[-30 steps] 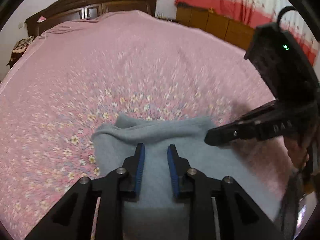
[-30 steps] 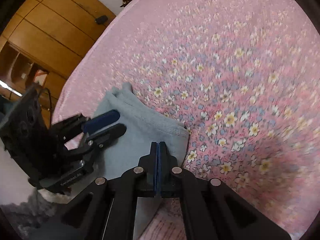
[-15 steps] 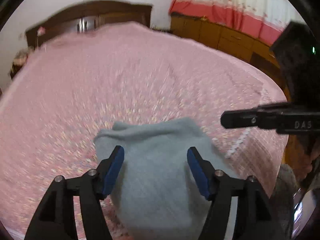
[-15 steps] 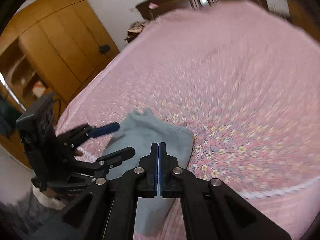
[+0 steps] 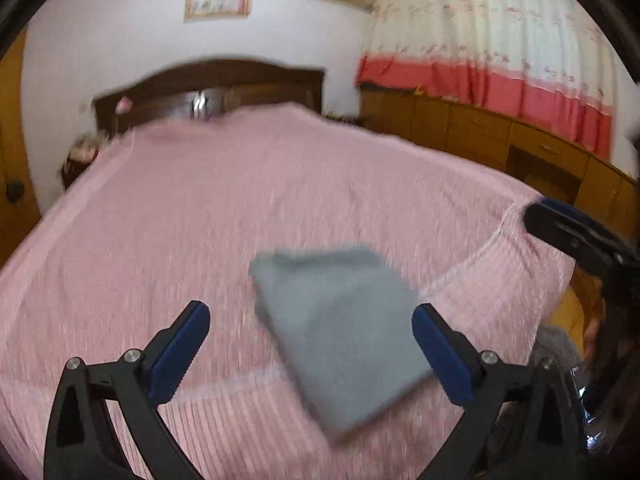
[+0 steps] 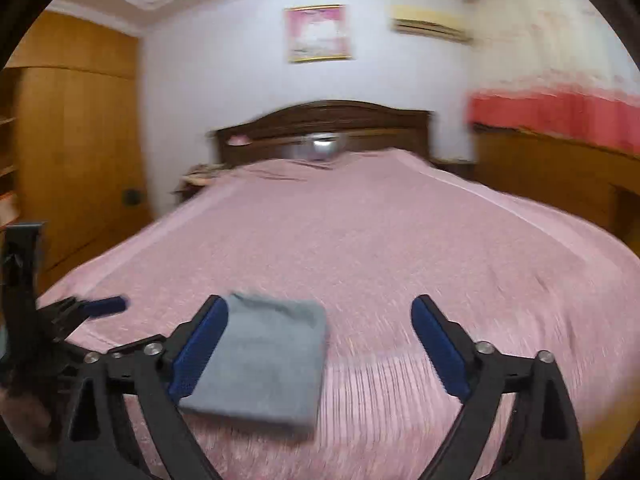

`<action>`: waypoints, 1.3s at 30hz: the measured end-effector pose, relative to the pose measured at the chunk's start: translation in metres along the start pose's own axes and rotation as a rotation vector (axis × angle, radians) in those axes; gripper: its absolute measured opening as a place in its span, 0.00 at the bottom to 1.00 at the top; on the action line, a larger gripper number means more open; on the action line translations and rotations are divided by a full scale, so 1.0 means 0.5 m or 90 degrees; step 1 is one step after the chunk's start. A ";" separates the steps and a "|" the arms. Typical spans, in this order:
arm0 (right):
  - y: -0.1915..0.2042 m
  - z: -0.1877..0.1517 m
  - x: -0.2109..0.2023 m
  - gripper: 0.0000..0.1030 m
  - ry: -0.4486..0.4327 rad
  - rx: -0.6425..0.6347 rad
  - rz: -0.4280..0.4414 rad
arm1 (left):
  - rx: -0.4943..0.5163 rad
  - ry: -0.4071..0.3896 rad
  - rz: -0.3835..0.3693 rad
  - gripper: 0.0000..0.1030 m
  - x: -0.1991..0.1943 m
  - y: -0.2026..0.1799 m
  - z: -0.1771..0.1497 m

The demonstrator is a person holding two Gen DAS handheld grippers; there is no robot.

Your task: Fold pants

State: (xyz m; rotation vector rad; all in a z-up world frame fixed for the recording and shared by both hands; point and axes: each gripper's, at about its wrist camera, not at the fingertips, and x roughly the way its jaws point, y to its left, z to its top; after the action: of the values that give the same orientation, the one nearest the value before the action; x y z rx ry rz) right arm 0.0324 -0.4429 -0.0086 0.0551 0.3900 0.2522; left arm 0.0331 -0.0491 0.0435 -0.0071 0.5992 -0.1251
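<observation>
The grey pants lie folded into a small rectangle on the pink bedspread near the bed's near edge, with nothing touching them. My left gripper hovers above and short of them, its jaws opening wide and nothing gripped. In the right wrist view the pants sit low and left of centre. My right gripper is also off the cloth, its jaws opening with nothing pressed between the pads. A finger of the right gripper shows at the far right, and the left gripper's blue fingertip at the far left.
A dark wooden headboard closes the far end of the bed. Low wooden cabinets under a red and white curtain run along the right side. A tall wooden wardrobe stands on the left. The bedspread stretches far beyond the pants.
Both grippers have drawn back and up from the pants and spread their jaws; the right was shut before. The right view has swung up from the bedspread to the room.
</observation>
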 end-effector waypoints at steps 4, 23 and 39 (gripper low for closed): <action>-0.006 -0.103 -0.020 0.97 0.031 0.101 0.030 | -0.040 0.033 0.039 1.00 0.000 0.014 -0.088; 0.013 -0.201 0.015 0.99 0.057 -0.026 0.055 | -0.060 0.004 0.019 1.00 -0.015 0.005 -0.216; 0.007 -0.215 0.031 0.99 0.073 -0.012 0.053 | -0.039 0.008 0.027 1.00 -0.001 -0.030 -0.215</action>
State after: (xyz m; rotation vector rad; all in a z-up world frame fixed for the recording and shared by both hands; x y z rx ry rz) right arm 0.0043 -0.4348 -0.1135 0.0379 0.5003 0.3421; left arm -0.0293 -0.0609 -0.0443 -0.0530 0.6149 -0.0662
